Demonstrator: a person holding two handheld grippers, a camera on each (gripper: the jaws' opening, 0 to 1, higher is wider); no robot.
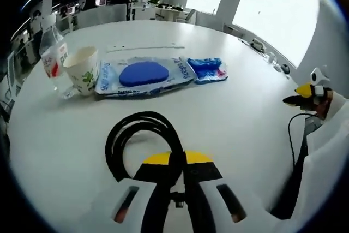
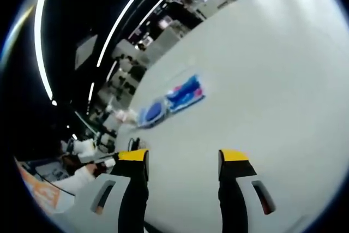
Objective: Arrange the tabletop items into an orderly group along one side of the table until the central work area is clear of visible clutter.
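Note:
My left gripper (image 1: pixel 178 159) is shut on a coiled black cable (image 1: pixel 121 135) that lies on the white table (image 1: pixel 245 107) just in front of it. Beyond the coil, in a row, stand a clear plastic bottle (image 1: pixel 52 55) and a paper cup (image 1: pixel 82 70), then lie a blue wipes pack (image 1: pixel 144 75) and a small blue packet (image 1: pixel 207 69). In the right gripper view, my right gripper (image 2: pixel 184 156) hangs open above bare table, nothing between its fingers. The wipes pack (image 2: pixel 152 112) and small packet (image 2: pixel 185 92) lie far off to its left.
At the right edge of the left gripper view, a white sleeve (image 1: pixel 327 151) holds the right gripper (image 1: pixel 305 95) near the table's side, a thin black cord (image 1: pixel 294 135) hanging below it. Office desks and windows lie beyond the table.

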